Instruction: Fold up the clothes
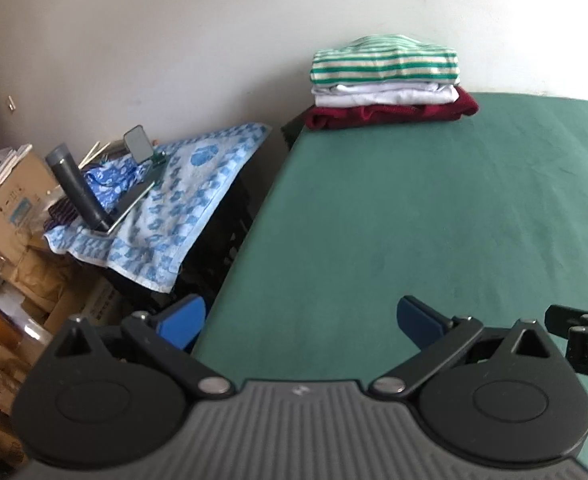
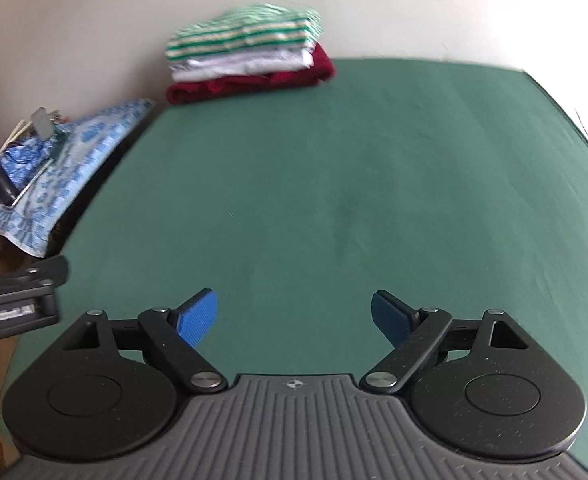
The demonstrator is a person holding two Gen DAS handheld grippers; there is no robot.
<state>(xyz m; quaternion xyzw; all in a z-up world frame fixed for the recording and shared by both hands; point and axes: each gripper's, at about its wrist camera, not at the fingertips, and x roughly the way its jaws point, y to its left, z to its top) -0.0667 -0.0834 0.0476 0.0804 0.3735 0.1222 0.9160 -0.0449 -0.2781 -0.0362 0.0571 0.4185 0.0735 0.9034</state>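
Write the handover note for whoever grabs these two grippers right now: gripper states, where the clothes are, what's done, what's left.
Left gripper: open, empty, over the near left edge of the green table.
Right gripper: open, empty, over the table's near middle.
Clothes: one folded stack at the far left corner by the wall, with the striped green-and-white garment on top, white garment in the middle, dark red garment at the bottom.
Done: those three are folded and stacked.
Left: no unfolded garment lies on the table; look beyond these views for more.

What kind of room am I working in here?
Likely a lived-in home room: green cloth-covered table against a plain wall, stack of folded clothes, cardboard boxes piled alongside.
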